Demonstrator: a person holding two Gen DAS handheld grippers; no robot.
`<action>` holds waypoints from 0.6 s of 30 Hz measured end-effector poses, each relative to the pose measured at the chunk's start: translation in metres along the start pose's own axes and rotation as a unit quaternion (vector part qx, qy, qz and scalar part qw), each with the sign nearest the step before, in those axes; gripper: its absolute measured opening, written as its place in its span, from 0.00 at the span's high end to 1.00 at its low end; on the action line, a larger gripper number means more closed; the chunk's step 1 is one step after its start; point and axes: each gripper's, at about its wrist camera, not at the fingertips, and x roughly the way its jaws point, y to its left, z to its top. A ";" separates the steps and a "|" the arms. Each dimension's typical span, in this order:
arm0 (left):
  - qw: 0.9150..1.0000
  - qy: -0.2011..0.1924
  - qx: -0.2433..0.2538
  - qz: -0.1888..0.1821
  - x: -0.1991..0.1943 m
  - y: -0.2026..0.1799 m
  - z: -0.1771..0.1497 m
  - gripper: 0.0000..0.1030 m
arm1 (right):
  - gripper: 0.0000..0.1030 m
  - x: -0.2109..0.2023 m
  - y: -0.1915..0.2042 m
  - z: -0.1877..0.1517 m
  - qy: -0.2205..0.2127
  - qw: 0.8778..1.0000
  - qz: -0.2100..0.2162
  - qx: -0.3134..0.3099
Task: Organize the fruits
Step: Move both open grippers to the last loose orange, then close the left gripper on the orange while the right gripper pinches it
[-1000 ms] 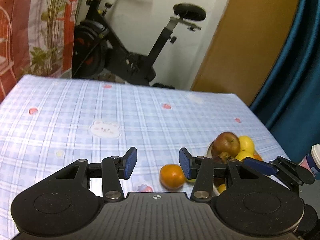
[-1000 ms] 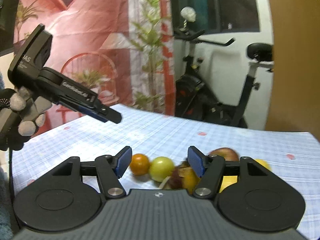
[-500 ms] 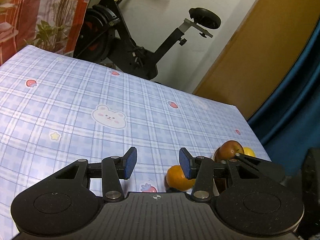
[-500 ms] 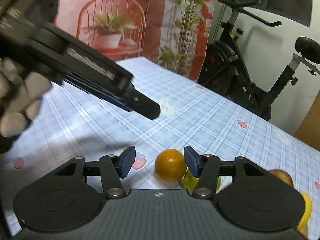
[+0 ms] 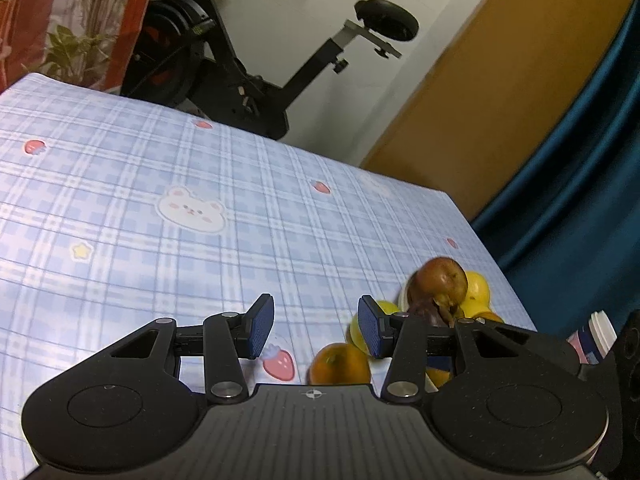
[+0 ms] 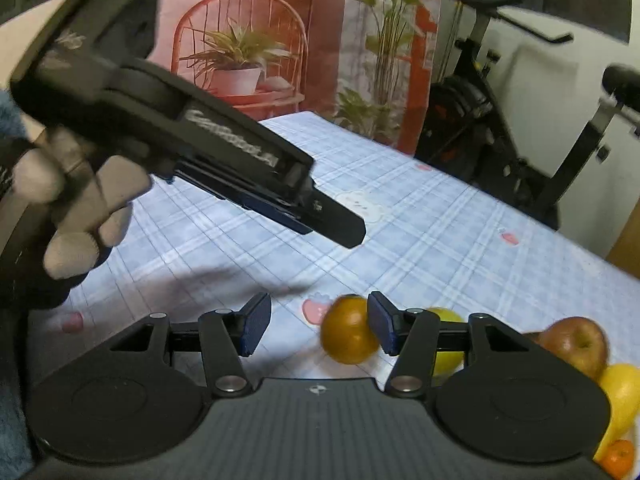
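We count one orange (image 6: 349, 330), one green fruit (image 6: 448, 334), one red apple (image 6: 576, 345), two yellow fruits (image 5: 476, 291), one small mandarin (image 6: 618, 458), two grippers.

Loose orange (image 6: 349, 330) on the checked cloth, just beside a yellow-green fruit (image 6: 448, 340) and heaped apple (image 6: 576, 344)
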 end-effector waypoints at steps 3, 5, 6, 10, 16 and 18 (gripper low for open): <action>1.000 0.017 0.003 -0.006 0.007 -0.002 -0.005 0.52 | 0.46 0.002 -0.007 -0.005 0.010 1.000 -0.015 0.022; 0.999 0.029 0.006 -0.013 0.010 -0.003 -0.009 0.52 | 0.44 0.008 -0.013 -0.008 0.023 0.999 -0.011 0.044; 0.999 0.032 0.007 -0.014 0.010 -0.003 -0.011 0.52 | 0.44 0.009 -0.014 -0.009 0.026 0.998 -0.007 0.052; 0.999 0.047 0.001 -0.013 0.012 0.001 -0.019 0.52 | 0.45 0.016 -0.009 -0.012 0.037 0.998 0.010 0.056; 0.998 0.057 0.007 -0.007 0.017 0.002 -0.025 0.56 | 0.57 0.025 -0.010 -0.012 0.035 0.997 0.023 0.067; 0.998 0.058 0.006 -0.009 0.019 0.003 -0.027 0.56 | 0.58 0.026 -0.011 -0.014 0.034 0.997 0.023 0.069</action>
